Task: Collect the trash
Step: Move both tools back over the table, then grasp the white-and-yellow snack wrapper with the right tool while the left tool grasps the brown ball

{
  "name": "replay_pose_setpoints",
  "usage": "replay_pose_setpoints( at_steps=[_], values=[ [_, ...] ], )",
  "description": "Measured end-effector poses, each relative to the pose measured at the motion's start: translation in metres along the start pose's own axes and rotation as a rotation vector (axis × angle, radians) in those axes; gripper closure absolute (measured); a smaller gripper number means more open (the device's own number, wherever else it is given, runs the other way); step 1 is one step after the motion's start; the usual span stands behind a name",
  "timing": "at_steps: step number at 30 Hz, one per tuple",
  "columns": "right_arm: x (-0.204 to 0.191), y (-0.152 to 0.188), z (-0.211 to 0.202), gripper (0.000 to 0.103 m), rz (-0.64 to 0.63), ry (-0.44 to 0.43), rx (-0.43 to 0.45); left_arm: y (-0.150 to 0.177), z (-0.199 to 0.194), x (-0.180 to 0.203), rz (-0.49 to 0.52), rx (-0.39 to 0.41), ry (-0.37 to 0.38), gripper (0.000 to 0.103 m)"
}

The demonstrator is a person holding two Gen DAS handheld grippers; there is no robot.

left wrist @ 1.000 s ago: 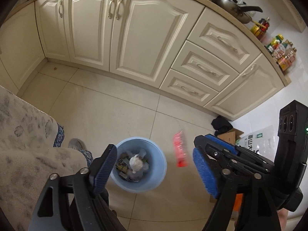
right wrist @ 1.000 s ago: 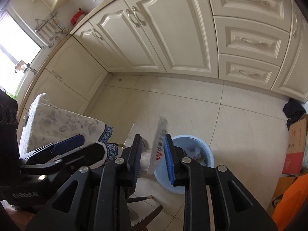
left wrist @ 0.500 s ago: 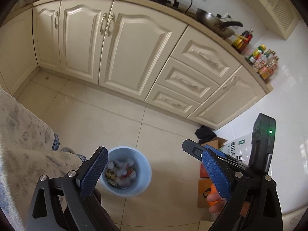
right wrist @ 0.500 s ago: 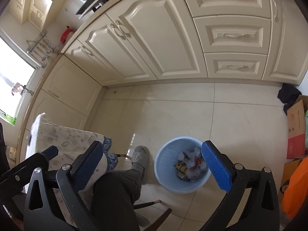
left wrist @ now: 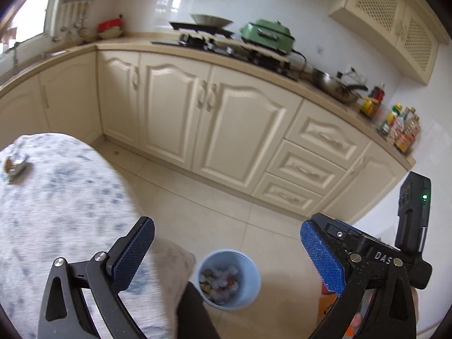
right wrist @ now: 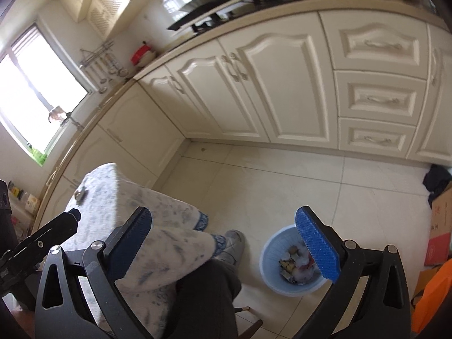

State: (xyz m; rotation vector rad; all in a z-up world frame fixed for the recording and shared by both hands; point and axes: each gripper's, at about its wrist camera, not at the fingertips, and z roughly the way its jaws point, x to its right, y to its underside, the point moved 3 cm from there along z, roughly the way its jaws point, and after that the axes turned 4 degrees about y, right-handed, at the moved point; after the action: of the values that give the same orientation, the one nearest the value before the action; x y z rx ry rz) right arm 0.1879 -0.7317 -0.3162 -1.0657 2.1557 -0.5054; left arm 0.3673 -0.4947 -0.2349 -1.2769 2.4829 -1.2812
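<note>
**Both grippers wide and empty above the bin**

The left gripper stands with its blue pads spread far apart; its jaws have just been opening, and nothing sits between them. The right gripper is likewise spread to its full width, having just sprung open, with only floor and cloth showing through the gap.

The pale blue trash bin stands on the cream floor tiles, low in both views, holding a heap of crumpled wrappers and white scraps (too small and blurred to name one by one). In the right wrist view the bin sits partly behind the right-hand blue pad.

A table draped in a blue-speckled white cloth fills the left of the scene, with one small piece of litter lying near its far edge. The person's dark trouser leg and grey slipper show just beside the bin. Cream cabinets run behind, and a cardboard box stands at the right.
</note>
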Motion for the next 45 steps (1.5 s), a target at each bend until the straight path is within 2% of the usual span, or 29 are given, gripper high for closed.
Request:
replay_pose_setpoints(
  at_steps=[8, 16, 23, 27, 37, 42, 45],
  values=[
    [-0.097, -0.003, -0.009, 0.000, -0.134, -0.100, 0.022, 0.036, -0.110, -0.054, -0.109, 0.131, -0.068, 0.001],
    [-0.183, 0.010, -0.010, 0.000, -0.261, -0.169, 0.026, 0.077, -0.203, -0.103, -0.180, 0.235, -0.180, 0.001],
    [-0.246, 0.027, -0.001, 0.000, -0.355, -0.205, 0.011, 0.108, -0.263, -0.124, -0.213, 0.293, -0.287, 0.001],
    [-0.276, 0.037, 0.003, 0.000, -0.408, -0.222, 0.005, 0.120, -0.289, -0.135, -0.240, 0.312, -0.325, 0.001],
    [-0.336, 0.061, 0.043, 0.000, -0.499, -0.242, -0.067, 0.121, -0.304, -0.162, -0.287, 0.301, -0.421, 0.001],
    [-0.359, 0.069, 0.081, 0.000, -0.526, -0.218, -0.119, 0.115, -0.293, -0.191, -0.332, 0.268, -0.439, 0.001],
    [-0.372, 0.068, 0.107, 0.000, -0.536, -0.191, -0.142, 0.102, -0.284, -0.224, -0.349, 0.242, -0.442, 0.001]
  ],
)
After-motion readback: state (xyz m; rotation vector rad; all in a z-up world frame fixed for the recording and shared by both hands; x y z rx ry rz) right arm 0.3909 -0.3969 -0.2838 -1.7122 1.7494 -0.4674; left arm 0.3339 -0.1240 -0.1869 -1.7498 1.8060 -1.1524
